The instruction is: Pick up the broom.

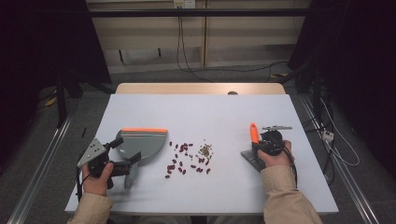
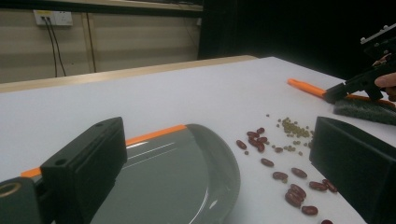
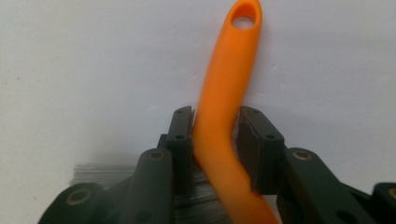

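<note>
Jaws of the right tool [image 3: 215, 135] stand on either side of the orange handle of the brush [image 3: 227, 93], pressed against it or very nearly so, and the grey bristles lie under the jaws on the counter [image 1: 201, 112]. In the high view the right tool [image 1: 259, 148] sits at the right of the counter with the brush [image 1: 253, 133] pointing away from the person. The left tool [image 1: 132, 169] holds its jaws apart and empty, over the near edge of the grey dustpan [image 1: 142, 142], whose far rim is orange; the left gripper view shows the dustpan [image 2: 177, 182] lying flat between the open jaws. Between the two tools, red beans [image 1: 182, 161] lie scattered over the counter, with a small cluster of green beans [image 1: 204, 150] just beside them toward the right. The counter's top is a pale, plain sheet with a wooden strip along the far edge. Beyond it the floor is grey, cables run to a wall socket [image 1: 183, 3], and dark curtains hang at both sides.
</note>
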`<state>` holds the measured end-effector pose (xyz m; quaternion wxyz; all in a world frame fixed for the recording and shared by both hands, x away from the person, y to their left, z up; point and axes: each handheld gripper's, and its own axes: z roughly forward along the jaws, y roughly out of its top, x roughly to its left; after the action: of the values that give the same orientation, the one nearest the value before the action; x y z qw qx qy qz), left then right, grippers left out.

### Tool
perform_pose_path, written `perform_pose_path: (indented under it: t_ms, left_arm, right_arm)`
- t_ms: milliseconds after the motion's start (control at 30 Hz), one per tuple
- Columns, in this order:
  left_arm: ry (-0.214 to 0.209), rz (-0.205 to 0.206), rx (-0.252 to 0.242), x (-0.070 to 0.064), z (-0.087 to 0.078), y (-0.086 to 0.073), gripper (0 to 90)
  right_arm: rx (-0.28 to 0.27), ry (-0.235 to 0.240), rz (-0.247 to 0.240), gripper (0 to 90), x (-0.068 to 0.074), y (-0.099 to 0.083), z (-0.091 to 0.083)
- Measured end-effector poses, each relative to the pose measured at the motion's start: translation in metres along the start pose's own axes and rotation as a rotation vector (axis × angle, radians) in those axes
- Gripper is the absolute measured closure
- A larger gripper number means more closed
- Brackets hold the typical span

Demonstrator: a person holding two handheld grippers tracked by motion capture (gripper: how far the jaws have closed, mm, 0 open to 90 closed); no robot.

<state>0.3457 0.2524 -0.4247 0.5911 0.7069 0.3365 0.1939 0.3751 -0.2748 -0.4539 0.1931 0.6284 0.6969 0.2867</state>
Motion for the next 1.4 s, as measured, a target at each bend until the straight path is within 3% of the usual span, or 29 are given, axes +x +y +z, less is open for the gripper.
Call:
perform_pose_path:
  t_ms: [300,467,600,833,1000,1100,1167,1200,1233,1300,1400]
  left_arm:
    - [0.0,0.001,-0.009,-0.001,0.001,0.002,3.9]
    - [0.009,-0.006,-0.018,0.0,0.0,0.003,3.9]
    - [0.004,-0.001,-0.018,-0.002,0.0,0.003,3.9]
    - [0.008,0.0,-0.017,-0.002,0.001,0.003,3.9]
    - [0.005,0.003,-0.009,-0.003,0.001,0.003,3.9]
    - [0.005,0.003,-0.008,-0.002,0.002,0.003,3.9]
    - [0.004,0.003,-0.005,-0.002,0.002,0.003,3.9]
    - [0.003,0.003,-0.006,-0.002,0.002,0.003,3.9]
    - [0.003,0.004,-0.006,-0.003,0.002,0.003,3.9]
    - [0.006,0.001,-0.006,-0.003,0.002,0.003,3.9]
    - [0.006,0.006,-0.002,-0.001,0.002,0.003,3.9]
  right_arm:
    - [-0.026,-0.006,-0.02,67.2,0.001,-0.003,-0.001]
    - [-0.031,0.026,0.016,68.0,-0.004,-0.002,-0.002]
    - [-0.067,0.046,0.02,69.4,-0.005,-0.001,-0.007]
    - [-0.048,0.04,-0.006,68.4,-0.001,-0.001,-0.004]
    - [-0.048,0.06,0.028,66.2,-0.003,-0.003,-0.002]
    - [-0.05,0.044,0.01,59.1,0.004,-0.001,0.0]
    - [-0.04,-0.022,-0.053,65.9,0.012,0.001,0.004]
    - [-0.02,-0.03,-0.082,69.2,0.015,0.005,0.004]
    - [-0.02,-0.03,-0.082,69.2,0.015,0.005,0.004]
    - [-0.031,0.033,-0.127,69.3,0.014,0.006,0.006]
    - [-0.052,0.073,-0.157,68.7,0.013,0.005,0.008]
